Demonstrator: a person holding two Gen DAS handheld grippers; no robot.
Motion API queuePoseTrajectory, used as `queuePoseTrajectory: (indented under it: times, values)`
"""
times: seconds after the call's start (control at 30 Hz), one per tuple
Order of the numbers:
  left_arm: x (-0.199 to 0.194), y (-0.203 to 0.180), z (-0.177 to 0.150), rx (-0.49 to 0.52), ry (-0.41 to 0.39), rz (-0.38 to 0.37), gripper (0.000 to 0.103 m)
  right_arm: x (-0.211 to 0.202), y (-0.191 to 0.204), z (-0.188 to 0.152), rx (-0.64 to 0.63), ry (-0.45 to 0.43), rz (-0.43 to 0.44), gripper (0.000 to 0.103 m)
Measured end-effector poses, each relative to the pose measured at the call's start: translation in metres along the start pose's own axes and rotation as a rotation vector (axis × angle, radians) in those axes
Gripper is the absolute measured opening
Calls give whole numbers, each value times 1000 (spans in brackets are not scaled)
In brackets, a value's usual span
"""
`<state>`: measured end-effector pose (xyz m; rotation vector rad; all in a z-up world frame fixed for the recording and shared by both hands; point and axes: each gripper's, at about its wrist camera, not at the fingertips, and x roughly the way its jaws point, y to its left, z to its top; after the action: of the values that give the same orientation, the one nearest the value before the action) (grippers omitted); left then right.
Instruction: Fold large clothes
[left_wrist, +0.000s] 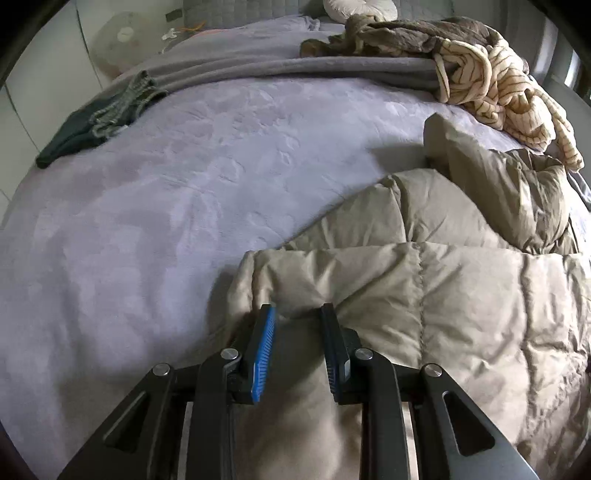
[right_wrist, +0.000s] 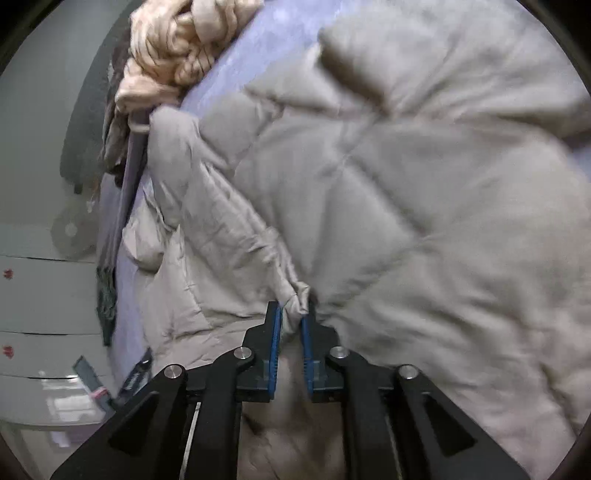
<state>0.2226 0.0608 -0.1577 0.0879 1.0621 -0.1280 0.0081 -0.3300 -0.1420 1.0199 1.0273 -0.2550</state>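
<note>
no legible writing on puffer jacket (left_wrist: 424, 295)

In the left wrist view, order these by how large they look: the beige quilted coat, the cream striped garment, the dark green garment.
1. Beige quilted coat, though nearest the camera.
2. Cream striped garment.
3. Dark green garment.

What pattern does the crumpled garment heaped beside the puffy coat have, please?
Cream with thin dark stripes; the left wrist view shows it best.
</note>
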Motion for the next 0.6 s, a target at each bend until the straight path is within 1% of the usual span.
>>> queuePoseTrajectory:
  times: [0.07, 0.13, 0.17, 0.2, 0.23, 0.37, 0.4, 0.47, 0.5, 0.53, 0.6]
  values:
    - [-18, -7, -4, 33, -6, 14, 27, -13, -1, 1, -42, -24, -27, 14]
    - [-34, -17, -9, 68, -6, 10, 27, -23, -2, 2, -74, -25, -35, 21]
    - [-43, -25, -14, 81, -2, 0, 27, -27, -3, 3, -85, -24, -39, 35]
    - [-48, -30, -18, 88, 1, -6, 27, -32, -6, 3, -91, -24, -42, 52]
    - [-56, -40, -23, 95, 7, -16, 27, -37, -10, 2, -95, -29, -43, 56]
    - [-73, -81, -44, 115, 39, -60, 28, -61, -34, 1, -87, -36, -35, 59]
    - [-76, -92, -49, 120, 44, -71, 28, -67, -41, 2, -79, -37, -31, 66]
    - [-80, -116, -57, 122, 61, -92, 79, -80, -56, 5, -76, -44, -32, 74]
    - [-83, -126, -59, 117, 56, -93, 103, -88, -63, 8, -80, -53, -32, 75]
    - [-89, -138, -63, 114, 23, -87, 102, -93, -68, 10, -84, -58, -36, 75]
    - [-92, -162, -68, 150, 31, -99, 102, -105, -85, 19, -81, -65, -57, 76]
